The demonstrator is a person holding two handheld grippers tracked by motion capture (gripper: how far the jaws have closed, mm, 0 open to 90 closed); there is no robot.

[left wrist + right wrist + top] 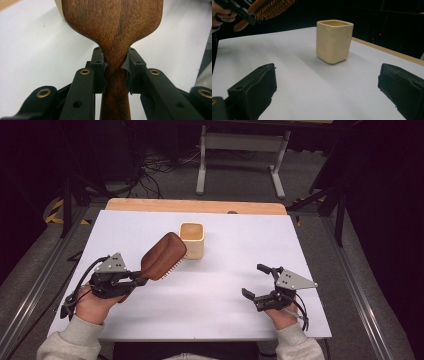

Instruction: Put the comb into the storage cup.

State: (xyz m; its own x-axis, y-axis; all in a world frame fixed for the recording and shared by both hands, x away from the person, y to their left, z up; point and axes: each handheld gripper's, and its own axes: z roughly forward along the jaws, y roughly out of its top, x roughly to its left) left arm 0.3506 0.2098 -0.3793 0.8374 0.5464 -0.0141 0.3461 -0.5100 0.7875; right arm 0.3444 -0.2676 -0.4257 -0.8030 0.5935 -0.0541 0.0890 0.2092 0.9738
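Left claw (113, 72) clamped on brush handle; right claw (259, 282) wide apart, holding nothing.
Wooden hairbrush (163, 256) held up off the table (210, 315), bristles facing down, head angled twd the cream square cup (192, 240) & just beside it. Cup stands upright near table's far middle. Right claw rests low at the near right, well apart from cup.

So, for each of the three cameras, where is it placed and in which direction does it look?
High view: above the person's side, looking forward and down on the table; forearms and both grippers show.
Left gripper view: on the left gripper, looking along its jaws, shut on the hairbrush.
Right gripper view: on the open right gripper, facing the cup.
Shared: hairbrush in all three views.
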